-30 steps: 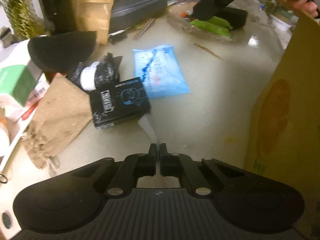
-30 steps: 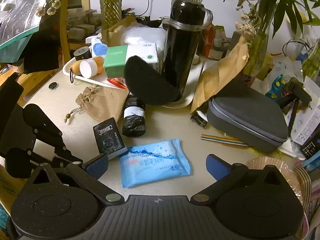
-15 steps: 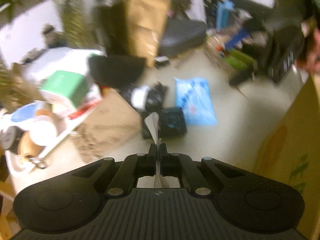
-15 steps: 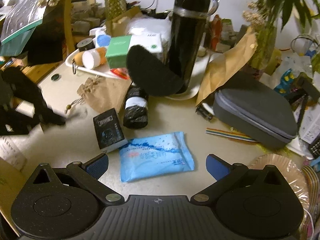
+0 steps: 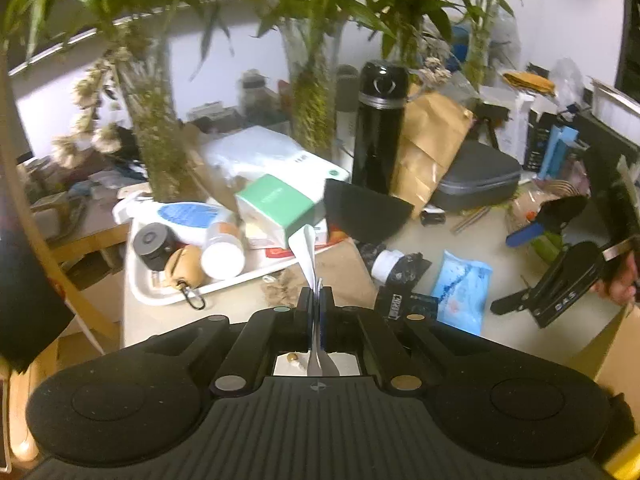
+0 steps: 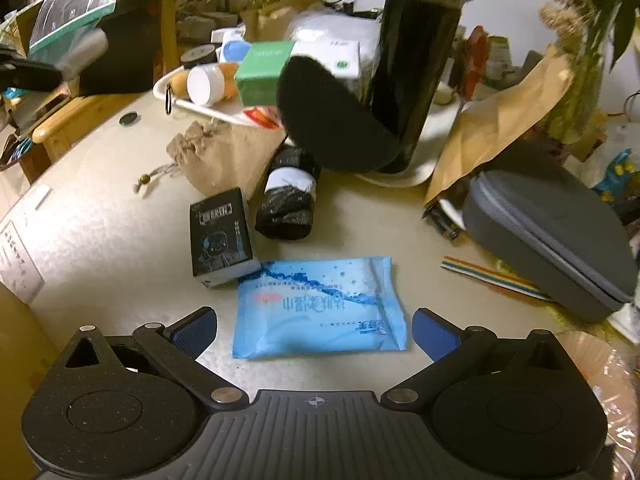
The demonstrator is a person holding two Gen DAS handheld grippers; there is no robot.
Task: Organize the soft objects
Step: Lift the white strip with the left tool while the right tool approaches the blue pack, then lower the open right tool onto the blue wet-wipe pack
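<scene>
My left gripper (image 5: 316, 300) is shut on a thin white strip of plastic wrapping (image 5: 306, 256) that sticks up between its fingers, held high above the table. My right gripper (image 6: 314, 330) is open and empty, its blue pads on either side of a blue wet-wipe pack (image 6: 320, 306) lying flat on the table; the pack also shows in the left wrist view (image 5: 464, 290). A small black box (image 6: 220, 236), a black roll with a white band (image 6: 288, 196) and a tan drawstring pouch (image 6: 224, 156) lie just beyond it.
A white tray (image 6: 192, 106) with bottles and a green box (image 6: 264, 68) stands at the back left. A black flask (image 6: 416, 52), a brown paper bag (image 6: 500, 120) and a grey zip case (image 6: 552, 232) crowd the back and right. A cardboard box wall (image 6: 16, 336) stands at left.
My left gripper rose and tilted up, carrying the white strip away from the black box. My right gripper moved closer to the blue wipe pack, which now lies between its fingers.
</scene>
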